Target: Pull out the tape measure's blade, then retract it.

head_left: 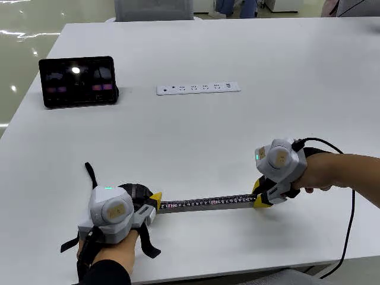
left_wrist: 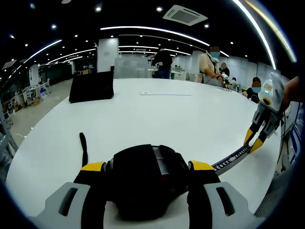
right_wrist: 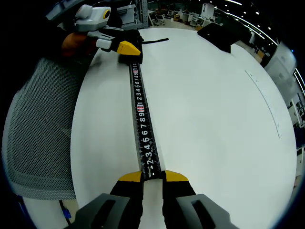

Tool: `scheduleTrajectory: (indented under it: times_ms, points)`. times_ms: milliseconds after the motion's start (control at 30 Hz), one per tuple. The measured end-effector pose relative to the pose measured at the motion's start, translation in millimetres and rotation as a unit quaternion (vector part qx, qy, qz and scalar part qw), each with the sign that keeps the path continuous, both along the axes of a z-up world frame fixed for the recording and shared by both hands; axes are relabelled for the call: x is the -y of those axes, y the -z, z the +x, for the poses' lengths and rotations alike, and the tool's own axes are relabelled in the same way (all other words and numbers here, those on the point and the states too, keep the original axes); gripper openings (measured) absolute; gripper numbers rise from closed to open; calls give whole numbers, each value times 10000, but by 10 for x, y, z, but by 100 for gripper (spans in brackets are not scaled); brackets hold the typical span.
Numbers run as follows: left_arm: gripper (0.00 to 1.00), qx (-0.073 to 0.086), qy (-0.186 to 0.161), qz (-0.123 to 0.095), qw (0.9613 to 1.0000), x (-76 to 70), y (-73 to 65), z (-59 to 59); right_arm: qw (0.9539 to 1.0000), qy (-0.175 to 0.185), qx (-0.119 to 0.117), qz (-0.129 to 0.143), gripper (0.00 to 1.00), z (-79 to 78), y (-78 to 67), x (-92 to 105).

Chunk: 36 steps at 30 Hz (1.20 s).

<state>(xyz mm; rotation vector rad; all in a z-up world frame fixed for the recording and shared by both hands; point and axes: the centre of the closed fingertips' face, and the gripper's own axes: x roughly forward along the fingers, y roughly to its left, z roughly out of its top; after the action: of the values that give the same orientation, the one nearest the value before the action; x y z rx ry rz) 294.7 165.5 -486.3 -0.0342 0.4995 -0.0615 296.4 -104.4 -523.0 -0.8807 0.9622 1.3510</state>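
Note:
The black tape measure case (left_wrist: 145,174) lies on the white table near its front edge, and my left gripper (left_wrist: 147,167) is shut on it, a yellow-tipped finger on each side. In the head view the case (head_left: 138,196) peeks out beside the left gripper (head_left: 151,205). Its dark blade (head_left: 208,203) runs flat along the table to the right, with white numbers visible (right_wrist: 143,119). My right gripper (right_wrist: 152,177) is shut on the blade's end; in the head view it (head_left: 260,199) sits at the blade's right end. A black wrist strap (head_left: 90,174) trails from the case.
A dark tablet (head_left: 78,81) stands at the back left and a white power strip (head_left: 198,88) lies mid-table. A black cable (head_left: 350,208) hangs from the right gripper over the table's front edge. Several people stand far behind the table (left_wrist: 209,64).

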Motion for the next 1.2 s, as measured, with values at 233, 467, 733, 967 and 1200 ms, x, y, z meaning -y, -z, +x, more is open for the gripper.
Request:
scheduleTrajectory:
  times_ms: [233, 467, 733, 967, 1200]
  points:
    - [64, -4, 15, 13, 10000, -1, 3, 3, 10000, -28, 4, -7, 11, 3, 1, -42]
    - [64, -10, 28, 28, 10000, -7, 4, 9, 9999, -130, 3, -19, 11, 4, 5, -66]
    - [64, -20, 35, 44, 10000, -6, 1, 8, 9999, -118, 8, -68, 11, 15, 9, -76]
    - [64, -25, 46, 56, 10000, -3, 5, 4, 9998, -154, 30, -105, 11, 1, 9, -95]
    - [64, -34, 51, 65, 10000, -4, 13, 5, 10000, -65, -29, -28, 11, 8, 9, -128]
